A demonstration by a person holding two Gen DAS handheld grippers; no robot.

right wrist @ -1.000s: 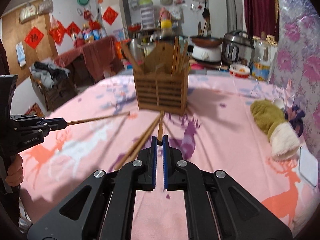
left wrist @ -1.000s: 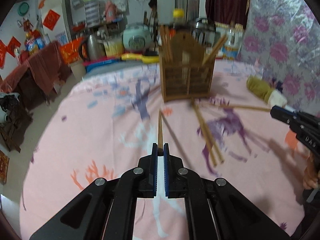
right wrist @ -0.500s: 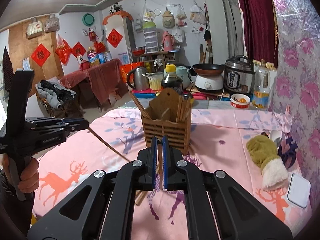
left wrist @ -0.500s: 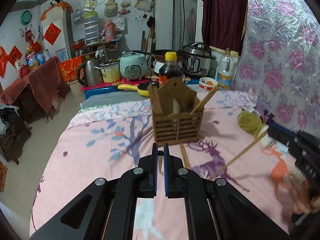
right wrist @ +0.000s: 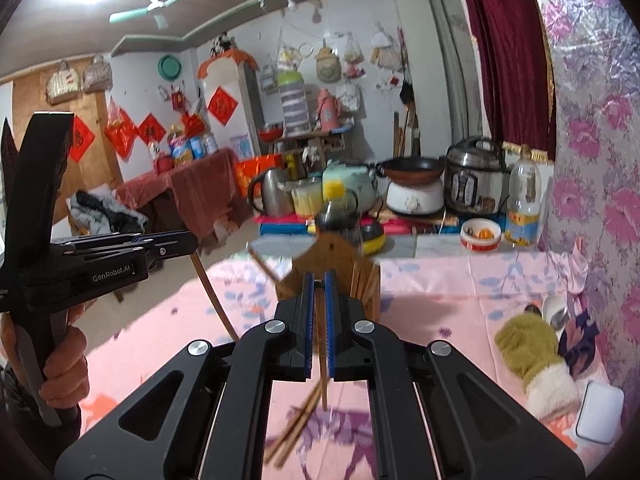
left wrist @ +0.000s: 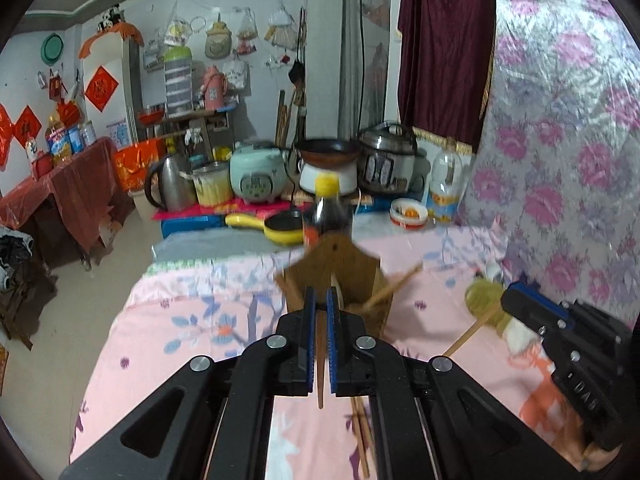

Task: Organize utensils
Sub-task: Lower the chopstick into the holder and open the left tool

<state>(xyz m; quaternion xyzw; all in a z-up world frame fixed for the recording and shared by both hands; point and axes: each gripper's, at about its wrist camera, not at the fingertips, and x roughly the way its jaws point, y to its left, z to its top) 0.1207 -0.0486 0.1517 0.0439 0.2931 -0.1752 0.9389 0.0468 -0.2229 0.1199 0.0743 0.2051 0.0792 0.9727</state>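
Note:
A wooden utensil holder (left wrist: 344, 280) with several chopsticks in it stands on the pink tablecloth; it also shows in the right wrist view (right wrist: 336, 268). My left gripper (left wrist: 319, 300) is shut on a chopstick (left wrist: 320, 372) that hangs down between its pads, raised above the table near the holder. My right gripper (right wrist: 318, 284) is shut on another chopstick (right wrist: 322, 376), also tilted downward. Each gripper shows in the other's view, the left (right wrist: 172, 246) with its chopstick (right wrist: 214, 300), the right (left wrist: 516, 300) with its chopstick (left wrist: 472, 332). Loose chopsticks (right wrist: 296, 428) lie on the cloth below.
A dark sauce bottle (left wrist: 327, 216) stands right behind the holder. A green-and-white mitten (right wrist: 532, 356), a small cup (right wrist: 556, 312) and a white box (right wrist: 598, 412) lie at the right. Cookers, kettle and pans crowd the counter (left wrist: 280, 184) behind the table.
Both grippers have lifted their chopsticks off the table and risen, tilting the sticks from lying flat toward hanging downward. The holder now sits lower and closer in both views.

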